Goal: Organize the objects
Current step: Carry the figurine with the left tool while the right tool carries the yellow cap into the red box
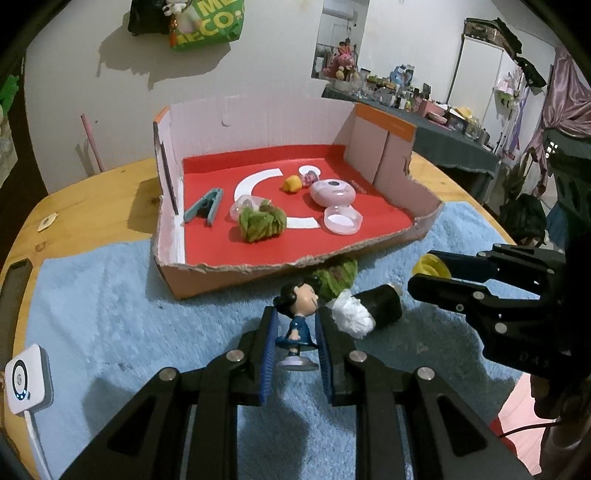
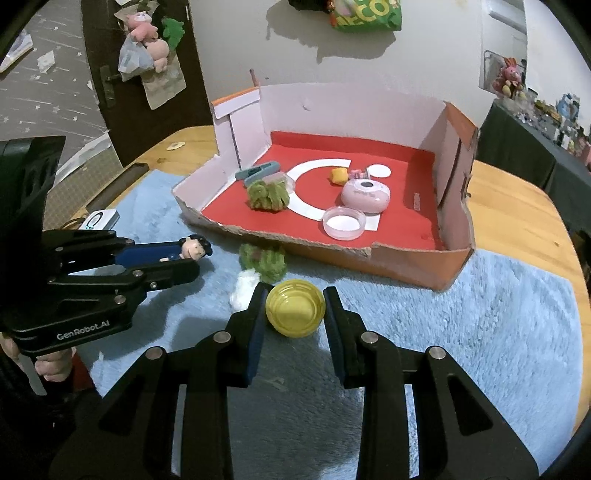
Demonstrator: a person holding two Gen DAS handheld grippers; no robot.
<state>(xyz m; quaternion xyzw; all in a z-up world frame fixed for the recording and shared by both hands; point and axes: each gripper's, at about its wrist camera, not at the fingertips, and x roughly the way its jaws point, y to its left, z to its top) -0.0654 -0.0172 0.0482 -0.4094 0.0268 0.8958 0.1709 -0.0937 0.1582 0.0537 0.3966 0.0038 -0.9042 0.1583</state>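
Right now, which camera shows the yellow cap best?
The right wrist view: the yellow cap sits centred and whole between the right gripper pads. The left wrist view catches only its edge, partly hidden by a finger.

Wooden table [image 1: 110, 192], blue fluffy mat [image 1: 110, 314], white device [image 1: 27, 384], cardboard box [image 1: 388, 147]

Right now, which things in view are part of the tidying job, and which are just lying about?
Job:
- figurine in left gripper
- yellow cap in right gripper
- cardboard box
- green pom-pom and black-and-white roll on the blue mat

Lying about:
- white device
- green bag on the wall
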